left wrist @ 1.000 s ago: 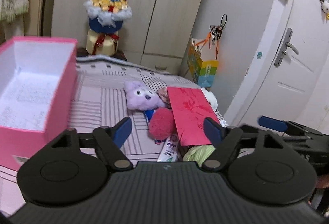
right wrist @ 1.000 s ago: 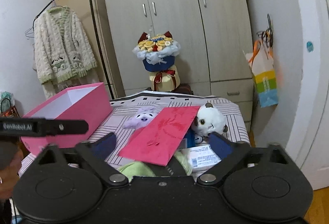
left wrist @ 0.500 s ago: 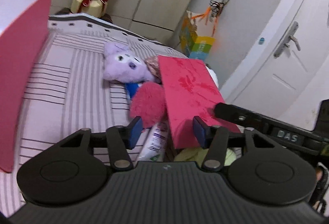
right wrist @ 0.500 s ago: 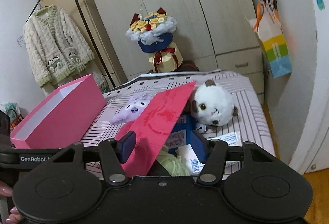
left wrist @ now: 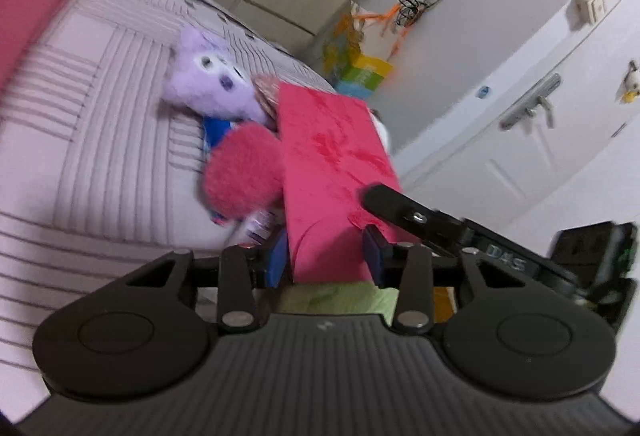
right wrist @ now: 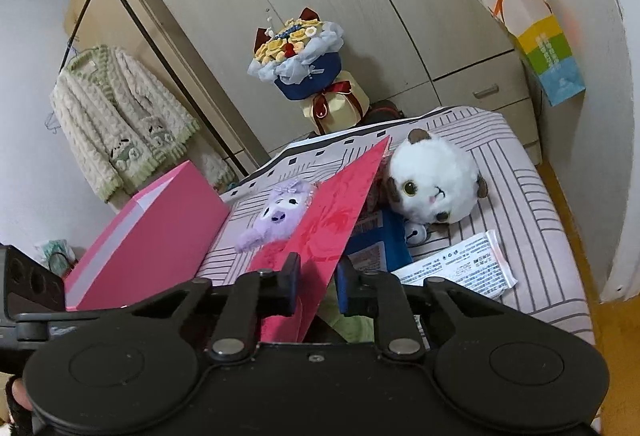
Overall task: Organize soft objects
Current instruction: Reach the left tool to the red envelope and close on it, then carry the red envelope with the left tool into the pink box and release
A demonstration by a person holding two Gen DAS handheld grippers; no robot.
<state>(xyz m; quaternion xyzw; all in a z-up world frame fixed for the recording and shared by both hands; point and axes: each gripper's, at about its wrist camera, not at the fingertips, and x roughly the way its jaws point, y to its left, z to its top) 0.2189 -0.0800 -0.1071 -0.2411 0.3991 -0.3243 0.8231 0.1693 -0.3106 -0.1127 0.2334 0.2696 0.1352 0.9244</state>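
A stiff red envelope (left wrist: 332,172) (right wrist: 320,240) lies tilted over a pile on the striped bed. My left gripper (left wrist: 326,262) has its jaws on either side of the envelope's near end, narrowly open. My right gripper (right wrist: 316,282) has its jaws nearly shut around the envelope's lower edge. A purple plush (left wrist: 208,88) (right wrist: 276,216) lies left of the envelope. A pink fluffy ball (left wrist: 240,172) sits beside it. A white plush (right wrist: 436,184) lies on the right. A green soft thing (left wrist: 340,296) shows under the envelope.
An open pink box (right wrist: 152,236) stands on the bed's left side. A blue packet (right wrist: 380,248) and a white printed packet (right wrist: 460,268) lie near the white plush. A flower bouquet (right wrist: 308,68) stands behind the bed by the wardrobe. A door (left wrist: 540,140) is at right.
Both grippers have moved forward and down onto the red envelope, and their jaws have narrowed around it. The envelope now stands steeper on its edge.
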